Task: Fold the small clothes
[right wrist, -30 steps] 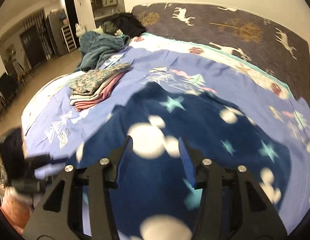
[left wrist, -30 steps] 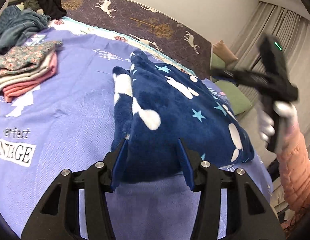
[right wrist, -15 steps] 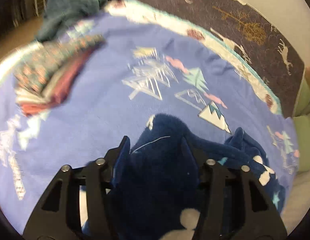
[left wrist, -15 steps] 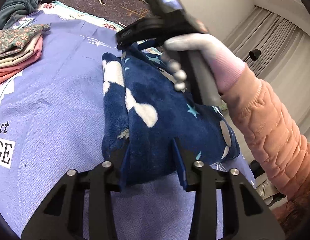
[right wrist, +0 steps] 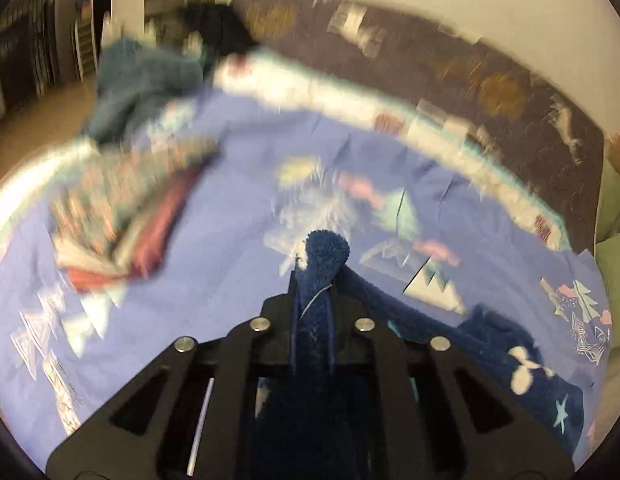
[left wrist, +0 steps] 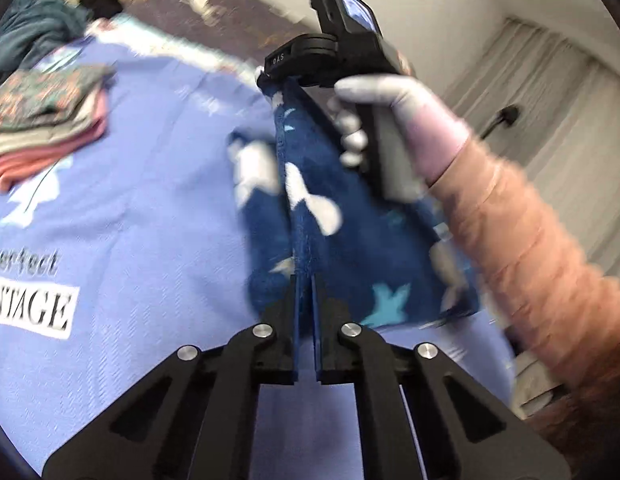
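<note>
Lifted off the lavender printed bedsheet (left wrist: 122,208): a fluffy navy-blue fleece garment with white blobs and pale-blue stars (left wrist: 361,248), stretched between both grippers. Left gripper (left wrist: 304,284), fingers pressed nearly together, pinching the garment's near edge. Right gripper (right wrist: 313,280), fingers closed on a bunched fold of the same fleece, its tuft poking out past the tips; seen from the left wrist view, held in a white-gloved hand (left wrist: 393,120). Left of the garment on the bedsheet, well apart: a stack of folded floral, cream and pink clothes (left wrist: 46,124).
</note>
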Tool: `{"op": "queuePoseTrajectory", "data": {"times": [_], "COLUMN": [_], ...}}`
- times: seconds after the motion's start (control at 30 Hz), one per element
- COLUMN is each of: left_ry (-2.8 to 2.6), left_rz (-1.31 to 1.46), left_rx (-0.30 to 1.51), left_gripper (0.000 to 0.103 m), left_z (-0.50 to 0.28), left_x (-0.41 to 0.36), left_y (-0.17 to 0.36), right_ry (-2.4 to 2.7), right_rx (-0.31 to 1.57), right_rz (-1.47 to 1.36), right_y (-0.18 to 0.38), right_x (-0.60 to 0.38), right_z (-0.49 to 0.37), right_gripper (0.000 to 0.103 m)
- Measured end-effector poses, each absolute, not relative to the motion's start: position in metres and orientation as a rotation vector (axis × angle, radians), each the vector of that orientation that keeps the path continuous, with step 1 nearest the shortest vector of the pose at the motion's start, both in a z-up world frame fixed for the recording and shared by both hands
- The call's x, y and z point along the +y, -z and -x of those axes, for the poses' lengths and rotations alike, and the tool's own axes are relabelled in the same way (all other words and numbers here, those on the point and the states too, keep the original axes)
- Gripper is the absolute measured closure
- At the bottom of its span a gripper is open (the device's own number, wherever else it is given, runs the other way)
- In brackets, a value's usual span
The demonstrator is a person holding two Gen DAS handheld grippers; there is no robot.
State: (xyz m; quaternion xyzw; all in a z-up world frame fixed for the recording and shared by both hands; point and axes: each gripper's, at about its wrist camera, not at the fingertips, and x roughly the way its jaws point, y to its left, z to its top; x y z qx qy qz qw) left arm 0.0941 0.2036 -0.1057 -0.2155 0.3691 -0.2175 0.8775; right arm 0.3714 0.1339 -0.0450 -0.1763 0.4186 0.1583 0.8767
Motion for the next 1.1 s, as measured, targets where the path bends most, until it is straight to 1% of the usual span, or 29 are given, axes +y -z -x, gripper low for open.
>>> {"op": "queuePoseTrajectory", "data": {"times": [0.07, 0.1, 0.17, 0.2, 0.27, 0.33, 0.37, 0.4, 0.47, 0.5, 0.53, 0.57, 0.6, 0.63, 0.7, 0.73, 0.83, 0.9, 1.0, 1.07, 1.1], "left_ry": [0.441, 0.446, 0.457, 0.462, 0.489, 0.518, 0.523, 0.519, 0.504, 0.465, 0.448, 0.449, 0.441, 0.435, 0.421, 0.414, 0.405, 0.402, 0.393, 0.402, 0.413], "left_rz": [0.469, 0.488, 0.48, 0.47, 0.477, 0.495, 0.493, 0.476, 0.417, 0.375, 0.376, 0.389, 0.395, 0.391, 0.379, 0.376, 0.381, 0.386, 0.367, 0.367, 0.38], "left_rx": [0.809, 0.797, 0.773, 0.764, 0.741, 0.704, 0.688, 0.686, 0.72, 0.788, 0.813, 0.811, 0.82, 0.827, 0.832, 0.835, 0.846, 0.852, 0.848, 0.838, 0.832], "left_gripper": [0.098, 0.098, 0.098, 0.098, 0.094, 0.077, 0.063, 0.06, 0.06, 0.066, 0.07, 0.072, 0.078, 0.08, 0.082, 0.082, 0.083, 0.083, 0.083, 0.083, 0.083], "left_z": [-0.096, -0.093, -0.087, -0.085, -0.085, -0.087, -0.089, -0.092, -0.102, -0.11, -0.113, -0.112, -0.11, -0.107, -0.101, -0.099, -0.097, -0.096, -0.092, -0.087, -0.085], "left_x": [0.206, 0.209, 0.214, 0.215, 0.218, 0.217, 0.213, 0.209, 0.196, 0.189, 0.188, 0.19, 0.193, 0.194, 0.194, 0.193, 0.193, 0.193, 0.19, 0.192, 0.195], "left_y": [0.119, 0.117, 0.113, 0.11, 0.105, 0.098, 0.095, 0.094, 0.098, 0.109, 0.115, 0.116, 0.115, 0.115, 0.118, 0.118, 0.121, 0.12, 0.117, 0.115, 0.114], "right_ry": [-0.404, -0.414, -0.44, -0.45, -0.444, -0.454, -0.464, -0.474, -0.49, -0.499, -0.516, -0.524, -0.515, -0.501, -0.523, -0.55, -0.572, -0.582, -0.596, -0.585, -0.582], "right_rx": [1.008, 1.034, 0.999, 0.992, 0.958, 0.92, 0.904, 0.894, 0.889, 0.902, 0.938, 0.961, 0.983, 0.996, 1.0, 0.991, 0.964, 0.965, 0.958, 0.908, 0.869], "right_rz": [0.365, 0.349, 0.273, 0.232, 0.175, 0.198, 0.222, 0.266, 0.36, 0.398, 0.439, 0.453, 0.469, 0.475, 0.389, 0.335, 0.32, 0.301, 0.255, 0.234, 0.243], "right_y": [0.083, 0.095, 0.09, 0.082, 0.058, 0.033, 0.025, 0.019, 0.018, 0.023, 0.035, 0.045, 0.058, 0.07, 0.086, 0.09, 0.092, 0.091, 0.085, 0.069, 0.058], "right_x": [0.135, 0.131, 0.119, 0.114, 0.102, 0.097, 0.096, 0.098, 0.106, 0.109, 0.114, 0.116, 0.118, 0.121, 0.12, 0.12, 0.127, 0.127, 0.12, 0.109, 0.104], "right_z": [-0.386, -0.388, -0.385, -0.385, -0.379, -0.367, -0.359, -0.349, -0.33, -0.324, -0.317, -0.316, -0.316, -0.319, -0.328, -0.331, -0.333, -0.336, -0.336, -0.326, -0.315], "right_gripper": [0.075, 0.073, 0.064, 0.054, 0.052, 0.052, 0.052, 0.052, 0.052, 0.053, 0.061, 0.068, 0.073, 0.073, 0.073, 0.073, 0.072, 0.068, 0.066, 0.066, 0.062]}}
